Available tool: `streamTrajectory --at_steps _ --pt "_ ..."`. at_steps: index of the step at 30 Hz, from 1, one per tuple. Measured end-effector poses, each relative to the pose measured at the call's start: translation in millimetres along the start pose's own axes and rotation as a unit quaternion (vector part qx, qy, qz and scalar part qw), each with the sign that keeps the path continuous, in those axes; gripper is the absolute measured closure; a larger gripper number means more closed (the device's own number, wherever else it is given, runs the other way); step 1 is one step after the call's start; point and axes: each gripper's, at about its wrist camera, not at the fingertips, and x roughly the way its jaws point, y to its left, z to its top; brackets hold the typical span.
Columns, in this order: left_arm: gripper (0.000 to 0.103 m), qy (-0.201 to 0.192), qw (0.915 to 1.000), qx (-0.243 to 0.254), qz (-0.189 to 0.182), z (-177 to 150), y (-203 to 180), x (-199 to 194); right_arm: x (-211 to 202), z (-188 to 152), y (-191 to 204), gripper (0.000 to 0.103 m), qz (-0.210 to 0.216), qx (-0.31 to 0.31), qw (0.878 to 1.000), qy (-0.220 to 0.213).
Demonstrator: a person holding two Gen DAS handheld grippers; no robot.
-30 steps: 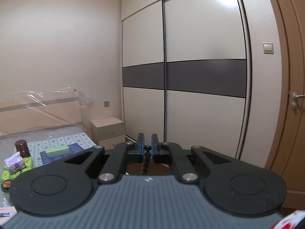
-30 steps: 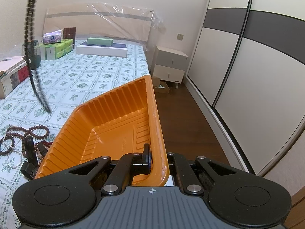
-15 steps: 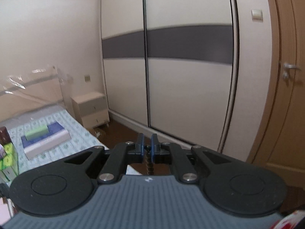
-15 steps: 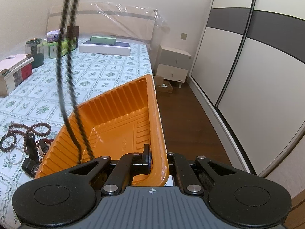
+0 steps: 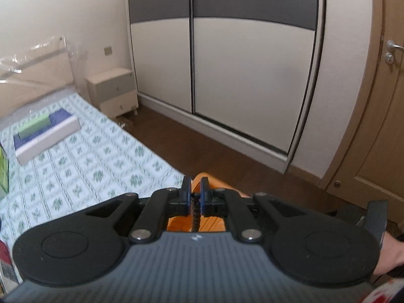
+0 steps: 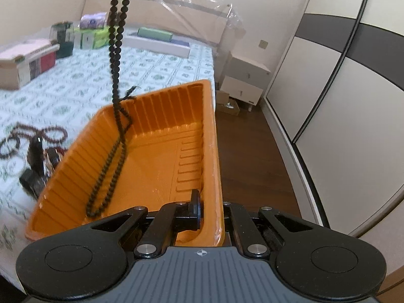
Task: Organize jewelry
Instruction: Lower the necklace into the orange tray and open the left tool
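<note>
Left gripper (image 5: 194, 194): held high, pitched slightly down, fingers nearly together, clamped on black bead strand (image 5: 195, 214) hanging between the pads. Right gripper (image 6: 210, 212): low, roughly level, closed across rim of orange tray (image 6: 161, 161), one finger (image 6: 195, 205) inside the wall, other hidden outside it. Bare wrist (image 5: 390, 255) visible at right edge of left view.

Left gripper (image 5: 194, 193): black linkage arms, silver screws, blue-padded fingertips, ribbed grey housing (white emblem at its front edge). Right gripper (image 6: 205, 208): identical build, black finger.
</note>
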Motion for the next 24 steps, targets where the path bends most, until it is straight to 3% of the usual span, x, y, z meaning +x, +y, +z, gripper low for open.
streamTrajectory --at_steps 6,24 --pt "0.097 0.027 0.9996 -0.009 -0.009 -12 6 21 8 -2 0 0.099 0.005 -0.012 1.000 0.024" --pt "0.096 0.086 0.9960 0.006 -0.023 -31 -13 67 12 -3 2 0.099 0.010 -0.003 0.999 0.032"
